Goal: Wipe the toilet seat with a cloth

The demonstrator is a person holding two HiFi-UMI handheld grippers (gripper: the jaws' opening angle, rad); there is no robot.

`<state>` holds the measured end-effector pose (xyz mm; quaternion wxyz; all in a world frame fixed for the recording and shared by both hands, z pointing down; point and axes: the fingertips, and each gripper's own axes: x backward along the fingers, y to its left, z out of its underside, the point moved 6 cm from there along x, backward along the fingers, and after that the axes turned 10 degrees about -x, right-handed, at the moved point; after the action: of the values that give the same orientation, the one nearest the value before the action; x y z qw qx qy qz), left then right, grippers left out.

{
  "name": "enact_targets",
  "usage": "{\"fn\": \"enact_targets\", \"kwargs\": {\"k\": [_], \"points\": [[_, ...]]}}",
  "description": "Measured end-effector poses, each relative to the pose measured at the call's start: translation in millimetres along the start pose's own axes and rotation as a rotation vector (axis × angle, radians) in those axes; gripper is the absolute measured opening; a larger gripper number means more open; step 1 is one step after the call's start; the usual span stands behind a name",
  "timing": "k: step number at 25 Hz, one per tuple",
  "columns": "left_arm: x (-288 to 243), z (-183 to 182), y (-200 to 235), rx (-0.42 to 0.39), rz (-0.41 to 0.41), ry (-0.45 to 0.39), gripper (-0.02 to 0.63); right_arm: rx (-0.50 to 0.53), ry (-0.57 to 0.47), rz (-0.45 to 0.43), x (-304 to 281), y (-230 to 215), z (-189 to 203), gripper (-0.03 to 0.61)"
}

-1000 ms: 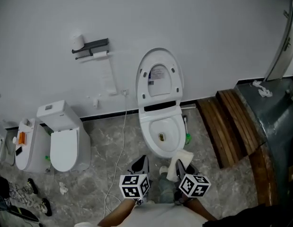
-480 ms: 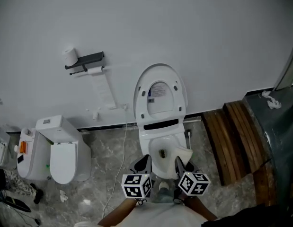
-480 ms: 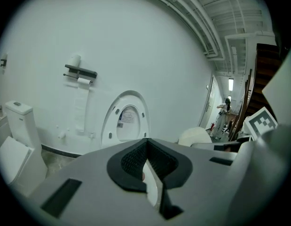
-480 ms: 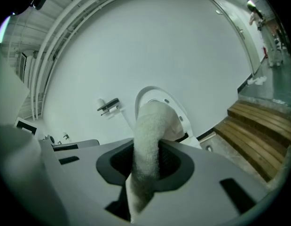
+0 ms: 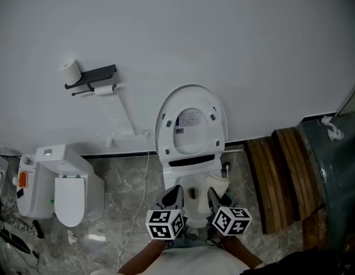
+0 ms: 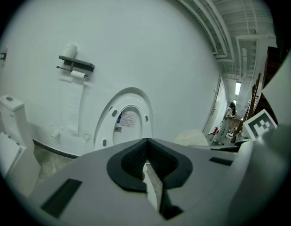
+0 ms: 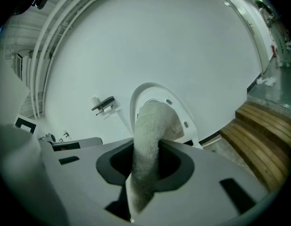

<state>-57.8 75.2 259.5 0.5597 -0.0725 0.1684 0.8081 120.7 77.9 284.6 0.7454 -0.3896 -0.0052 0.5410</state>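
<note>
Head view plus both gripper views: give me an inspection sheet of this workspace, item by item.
Surface: grey marbled floor.
Job's things: toilet with its lid raised against the wall; pale cloth hanging from the right gripper.
Clutter: small white scraps on the floor; second toilet, lid down, at left.
Grippers: left gripper shut, nothing in it; right gripper shut on the cloth.
Cables: white cable running from the wall down across the floor.
Surroundings: white wall, paper holder, wooden slats at right.
</note>
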Motion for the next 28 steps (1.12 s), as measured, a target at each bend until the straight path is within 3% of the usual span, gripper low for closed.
{"fn": "enact_targets", "kwargs": {"k": [6,11,20,28], "points": [[-42.0,-14.8,14.1,0.010,0.053,0.025,0.012,-0.031,0.016,0.011,-51.5,2.5,-16.4,0.084],[-76.0,-35.8,40.3,0.002,0.081,0.020,0.012,0.017,0.000,-0.008,-112.2,10.6,-54.9,0.084],[-127.9,-51.0,99.5,-0.025,0.104,0.036,0.012,0.108,-0.160,-0.037,-249.4,44.5,-158.3,0.084],[-179.0,-46.7,118.7,-0.012,0.140,0.046,0.012,0.163,-0.232,-0.022,-310.2,45.5,-190.6,0.084]]}}
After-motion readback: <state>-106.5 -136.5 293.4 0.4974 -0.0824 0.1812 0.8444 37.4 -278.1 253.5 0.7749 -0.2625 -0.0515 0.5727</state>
